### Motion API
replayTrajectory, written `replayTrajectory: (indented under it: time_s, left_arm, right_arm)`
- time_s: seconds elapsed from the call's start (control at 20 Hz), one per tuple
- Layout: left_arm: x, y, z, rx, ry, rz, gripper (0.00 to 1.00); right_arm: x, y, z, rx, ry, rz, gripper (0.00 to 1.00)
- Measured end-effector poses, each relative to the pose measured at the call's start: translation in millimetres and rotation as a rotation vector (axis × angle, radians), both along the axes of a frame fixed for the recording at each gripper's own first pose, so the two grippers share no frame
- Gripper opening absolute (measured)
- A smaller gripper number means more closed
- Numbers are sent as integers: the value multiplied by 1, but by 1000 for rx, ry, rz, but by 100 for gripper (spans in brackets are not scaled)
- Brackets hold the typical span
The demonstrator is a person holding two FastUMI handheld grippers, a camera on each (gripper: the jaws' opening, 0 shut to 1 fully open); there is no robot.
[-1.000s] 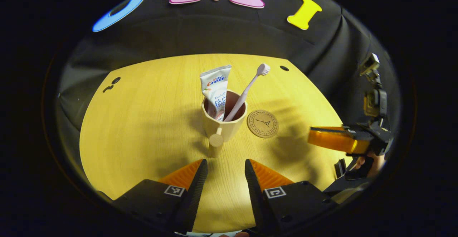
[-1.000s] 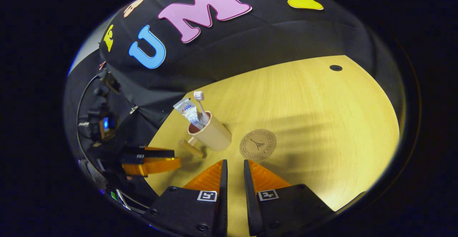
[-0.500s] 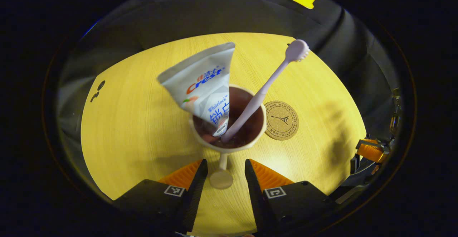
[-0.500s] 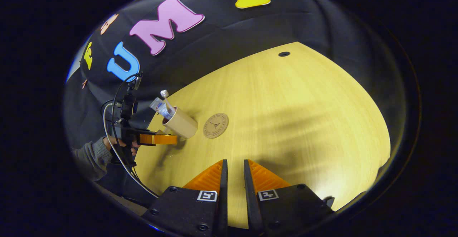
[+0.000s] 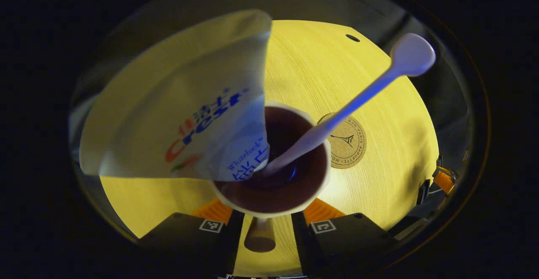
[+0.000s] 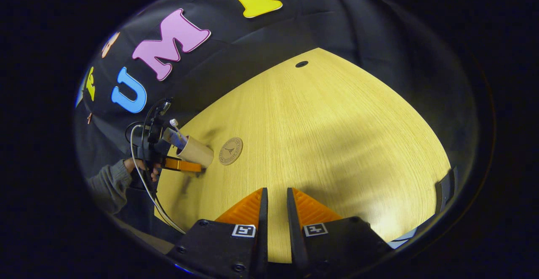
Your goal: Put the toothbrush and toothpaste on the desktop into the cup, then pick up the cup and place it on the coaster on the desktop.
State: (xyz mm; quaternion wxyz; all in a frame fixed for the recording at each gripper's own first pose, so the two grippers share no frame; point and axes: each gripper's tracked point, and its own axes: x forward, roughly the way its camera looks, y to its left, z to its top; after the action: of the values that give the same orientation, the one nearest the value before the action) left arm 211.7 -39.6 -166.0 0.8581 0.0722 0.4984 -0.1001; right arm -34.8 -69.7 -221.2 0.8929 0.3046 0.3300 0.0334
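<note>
Left gripper view, nearest: the left tool [image 5: 264, 228] has its two fingers spread to either side of the cup's peg-like handle [image 5: 260, 239], which sits in the gap between them; whether the fingers press on it cannot be told, as the cup hides their tips. The cup [image 5: 313, 194] stands directly over the tool, its dark interior open to the camera. Inside the cup, the toothpaste [image 5: 185, 114] leans toward the left, its flat end fanning wide and close to the lens, and the toothbrush [image 5: 362, 91] slants up to the right with its head well clear of the rim. Just beyond the cup, to its right, the round coaster [image 5: 349, 142] lies flat on the worktop [image 5: 391, 114]; the toothbrush crosses in front of it.

Right gripper view: the right tool [image 6: 276, 211] has its fingers drawn nearly together with only a narrow slot between them, holding nothing, above bare worktop. Far to the left, a hand [image 6: 141, 167] holds the left tool at the cup, with the coaster just beside the cup.
</note>
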Motion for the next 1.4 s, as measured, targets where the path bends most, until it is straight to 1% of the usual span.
replayTrajectory:
  time_s: [0.05,0.15,0.2,0.25,0.3,0.4,0.45,0.5,0.55,0.6,0.65,0.75,0.85,0.9,1.05,1.1,1.4]
  left_arm:
    - [-1,0,-2,-5,11,5,58]
    - [-3,3,-4,7,24,21,49]
    - [-3,4,-4,9,28,30,38]
    - [-3,4,-4,9,28,33,33]
    - [-3,3,-4,6,24,36,28]
    - [-7,2,-4,-2,25,39,37]
    - [-9,0,-3,-8,26,38,33]
    - [-10,-2,-2,-16,22,35,37]
    - [-11,-6,1,-18,14,29,37]
    - [-12,-7,5,-13,3,20,33]
    - [-11,-10,7,-6,-5,10,37]
    - [-13,-20,10,-4,-10,-10,37]
    - [-14,-31,10,-2,-4,-30,36]
    - [-15,-36,10,2,-2,-41,32]
    - [-15,-53,9,8,1,-72,32]
    - [-14,-59,9,3,0,-81,36]
    - [-5,-87,13,17,-8,-140,36]
  right_arm:
    - [2,0,0,-2,0,5,27]
    - [4,1,0,-3,0,16,27]
    - [4,2,1,-4,0,19,10]
    - [4,3,1,-3,2,22,10]
    - [4,3,2,-1,2,24,27]
    - [5,4,2,-2,3,28,27]
    - [6,4,3,-1,3,30,10]
    - [6,4,2,-2,3,32,10]
    - [7,3,2,-2,4,33,27]
    - [6,3,1,-1,5,34,27]
    - [6,4,1,0,5,35,27]
    - [7,4,3,0,2,34,27]
    - [6,1,4,-1,-2,27,27]
    - [5,-1,4,-1,-3,21,27]
    - [3,-6,4,3,-1,3,27]
    - [3,-9,3,4,1,-3,27]
    - [-3,-21,4,5,-1,-42,27]
